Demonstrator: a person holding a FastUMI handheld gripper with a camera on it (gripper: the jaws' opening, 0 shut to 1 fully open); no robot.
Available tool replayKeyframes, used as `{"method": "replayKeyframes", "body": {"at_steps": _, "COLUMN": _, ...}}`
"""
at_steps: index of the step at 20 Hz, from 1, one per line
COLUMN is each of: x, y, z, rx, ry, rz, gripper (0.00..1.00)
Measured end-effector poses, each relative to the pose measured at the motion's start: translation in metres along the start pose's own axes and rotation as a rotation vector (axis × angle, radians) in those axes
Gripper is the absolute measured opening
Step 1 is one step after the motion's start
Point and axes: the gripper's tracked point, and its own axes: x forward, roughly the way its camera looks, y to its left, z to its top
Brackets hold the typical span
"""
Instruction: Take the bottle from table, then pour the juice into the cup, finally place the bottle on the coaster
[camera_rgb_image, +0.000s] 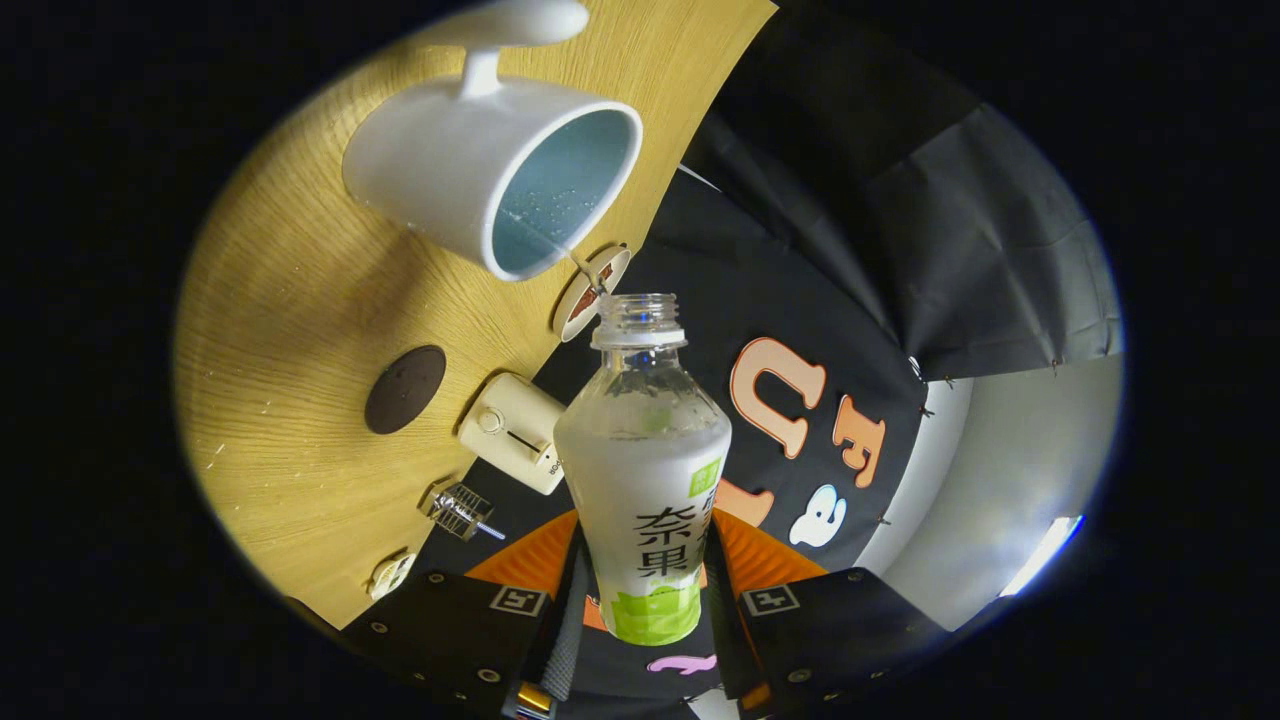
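My gripper (645, 600) is shut on a clear plastic bottle (645, 460) with a white and green label, both fingers pressing its lower body. The bottle has no cap and is tipped over toward a white mug (470, 165) with a pale blue inside that stands on the wooden table (300, 300). A thin stream of liquid runs from the bottle's mouth (640, 310) to the mug's rim, and drops cling inside the mug. A dark round coaster (404, 389) lies on the table beside the mug, off to the side of the bottle.
A cream box-shaped device (512, 430) lies at the table's edge near the bottle's shoulder. A small round lid-like object (590, 290) sits just under the bottle's mouth. A small metal piece (460, 510) and a small pale object (390, 575) lie further along the table's edge.
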Motion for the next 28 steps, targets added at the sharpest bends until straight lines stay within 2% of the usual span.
{"method": "replayKeyframes", "body": {"at_steps": 11, "x": 0.007, "y": -0.014, "z": 0.0, "rx": -0.079, "ry": -0.033, "rz": -0.038, "gripper": 0.56}}
{"method": "replayKeyframes", "body": {"at_steps": 16, "x": 0.006, "y": -0.013, "z": -0.003, "rx": -0.053, "ry": -0.017, "rz": -0.045, "gripper": 0.56}}
{"method": "replayKeyframes", "body": {"at_steps": 21, "x": 0.003, "y": 0.008, "z": -0.003, "rx": 0.102, "ry": 0.015, "rz": 0.03, "gripper": 0.56}}
{"method": "replayKeyframes", "body": {"at_steps": 24, "x": -0.004, "y": 0.04, "z": -0.001, "rx": 0.275, "ry": 0.036, "rz": 0.15, "gripper": 0.56}}
{"method": "replayKeyframes", "body": {"at_steps": 28, "x": -0.007, "y": 0.046, "z": 0.008, "rx": 0.53, "ry": 0.052, "rz": 0.203, "gripper": 0.56}}
